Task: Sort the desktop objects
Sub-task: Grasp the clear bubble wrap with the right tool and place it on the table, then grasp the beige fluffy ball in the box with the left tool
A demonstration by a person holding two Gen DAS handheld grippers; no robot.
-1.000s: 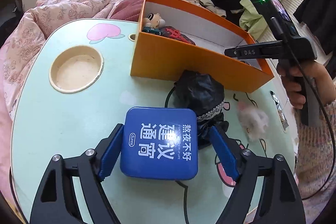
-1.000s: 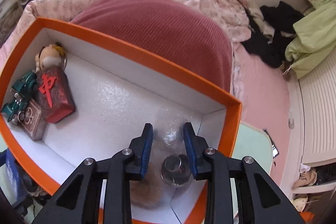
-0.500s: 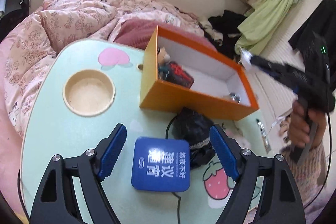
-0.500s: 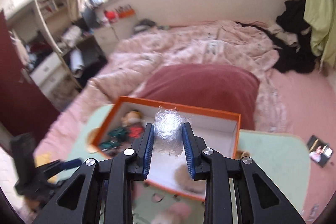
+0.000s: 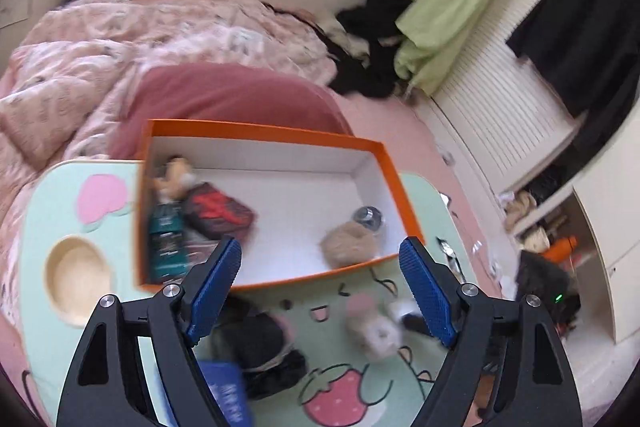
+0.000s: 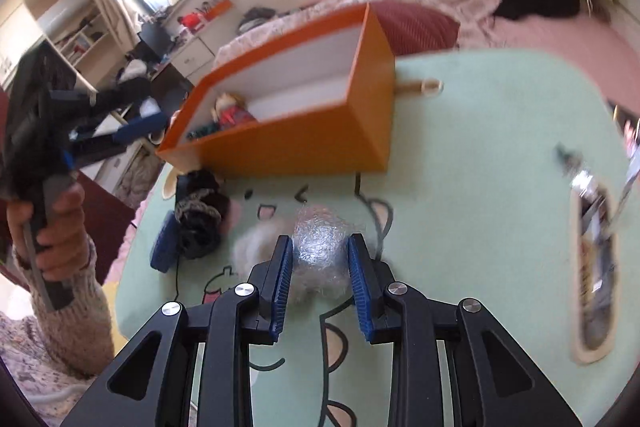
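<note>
Since half a second ago the left gripper (image 5: 320, 287) has lifted away from the blue tin (image 5: 228, 393), which now shows only at the 6 o'clock edge of its view, and the right gripper (image 6: 320, 279) has swung from above the orange box down toward the table, carrying the clear wrap.

The mint-green table (image 6: 500, 155) with its cartoon print fills the lower part of both views. On it, toward 12 o'clock from the left gripper, stands the open orange box (image 5: 264, 133); the right wrist view shows the box (image 6: 304, 143) at 11 o'clock. In the box lie a dark red block (image 5: 218, 211) and a green toy car (image 5: 166, 243) at its 9 o'clock end, with a small plush figure (image 5: 176, 173) behind them. A beige pompom (image 5: 348, 241) and a small glass jar (image 5: 368, 217) sit at the 3 o'clock end.

Outside the box, a black lace-trimmed cloth (image 5: 260, 347) lies just beside the blue tin. A white fluffy ball (image 5: 374, 329) rests at 5 o'clock from the box.

The left gripper's jaws stand wide apart with nothing between them. The right gripper's jaws are clamped on a wad of clear plastic wrap (image 6: 320, 251), held over the table just in front of the white fluffy ball (image 6: 256, 247).
</note>
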